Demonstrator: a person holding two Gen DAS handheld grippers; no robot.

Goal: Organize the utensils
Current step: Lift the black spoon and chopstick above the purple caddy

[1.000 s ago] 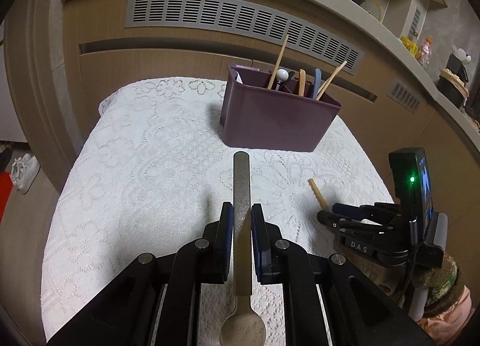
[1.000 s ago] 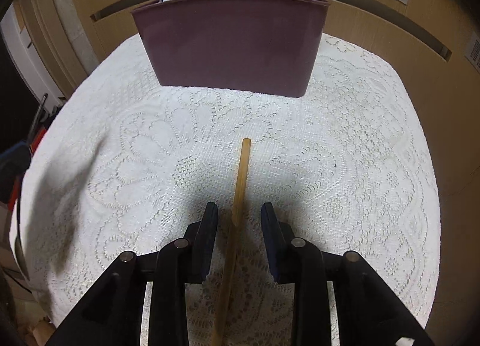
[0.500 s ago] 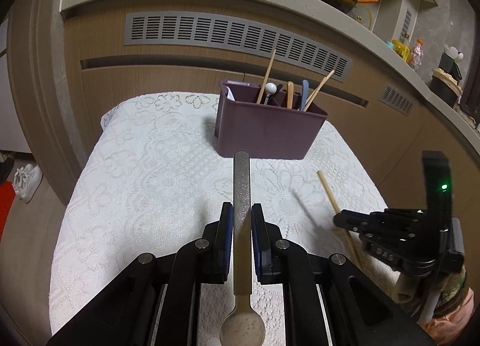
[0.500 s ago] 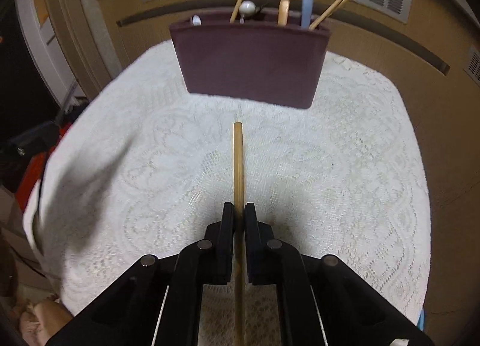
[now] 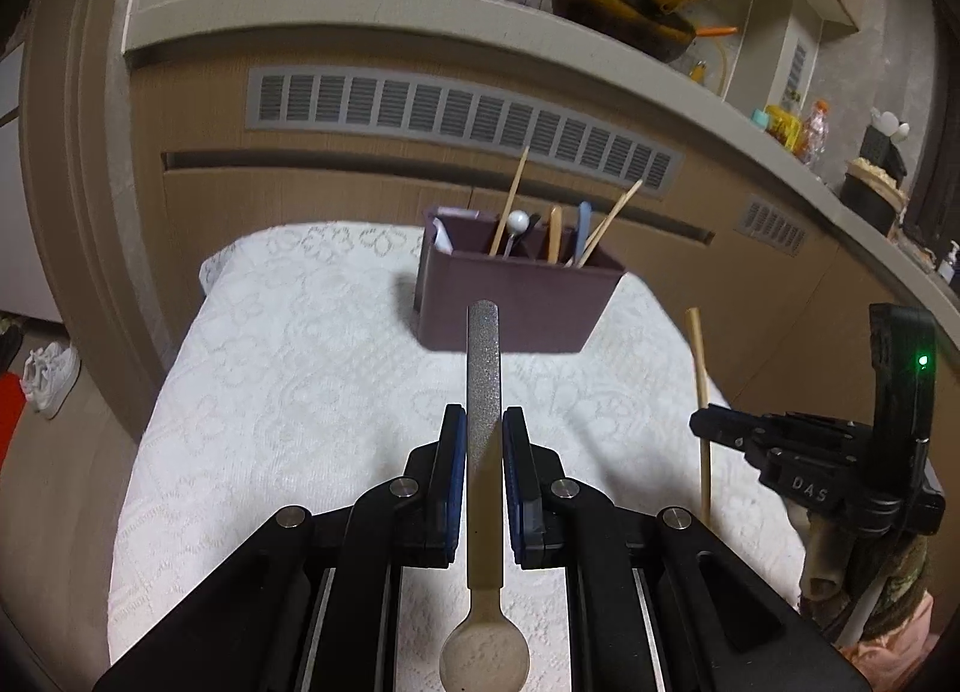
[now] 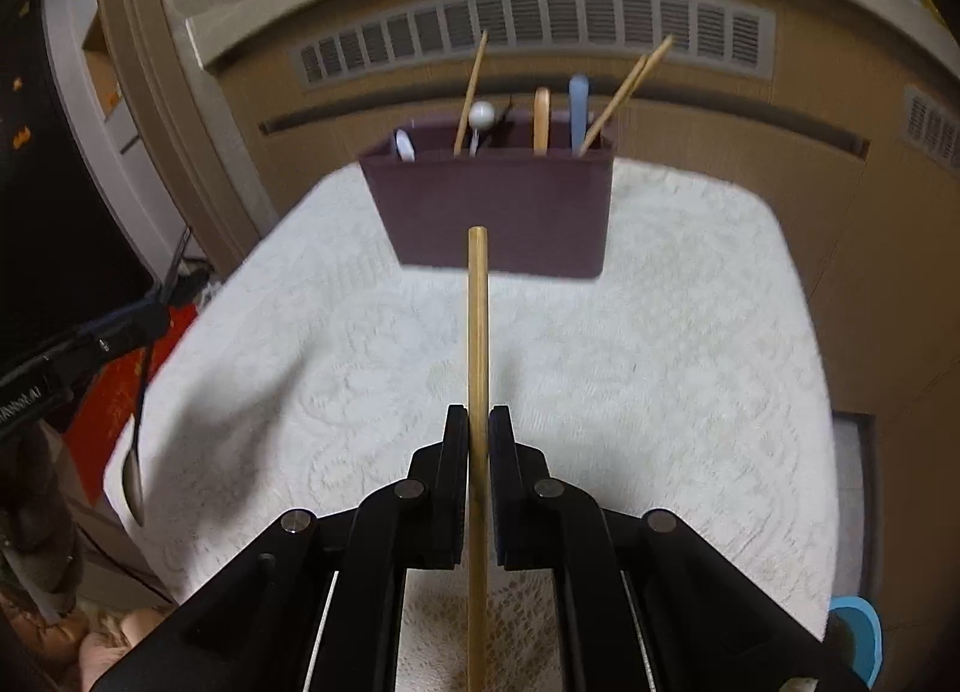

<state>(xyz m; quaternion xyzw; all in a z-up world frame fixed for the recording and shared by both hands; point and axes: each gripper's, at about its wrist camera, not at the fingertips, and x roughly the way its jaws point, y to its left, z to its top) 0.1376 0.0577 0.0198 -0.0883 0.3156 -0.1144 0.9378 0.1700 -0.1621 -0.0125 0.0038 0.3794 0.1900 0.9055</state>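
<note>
My left gripper [image 5: 483,422] is shut on a metal spoon [image 5: 483,392], handle pointing forward and bowl back toward the camera. It hangs above the lace cloth, short of the purple utensil holder [image 5: 516,305]. My right gripper [image 6: 478,422] is shut on a wooden chopstick [image 6: 477,320] lifted off the cloth, its tip in line with the purple holder [image 6: 498,212]. From the left wrist view, the right gripper [image 5: 714,431] shows at the right with the chopstick [image 5: 699,386] upright in it. Several chopsticks and spoons stand in the holder.
A white lace cloth [image 5: 288,392] covers the small table. Behind it runs a wooden cabinet with a grey vent grille [image 5: 456,110]. A counter above carries a pan [image 5: 630,20] and a bowl. Shoes [image 5: 51,374] lie on the floor at the left.
The right gripper closed on the chopstick and lifted it off the cloth. Both grippers rose and drew back, so the holder looks smaller. The left grip on the spoon is unchanged.
</note>
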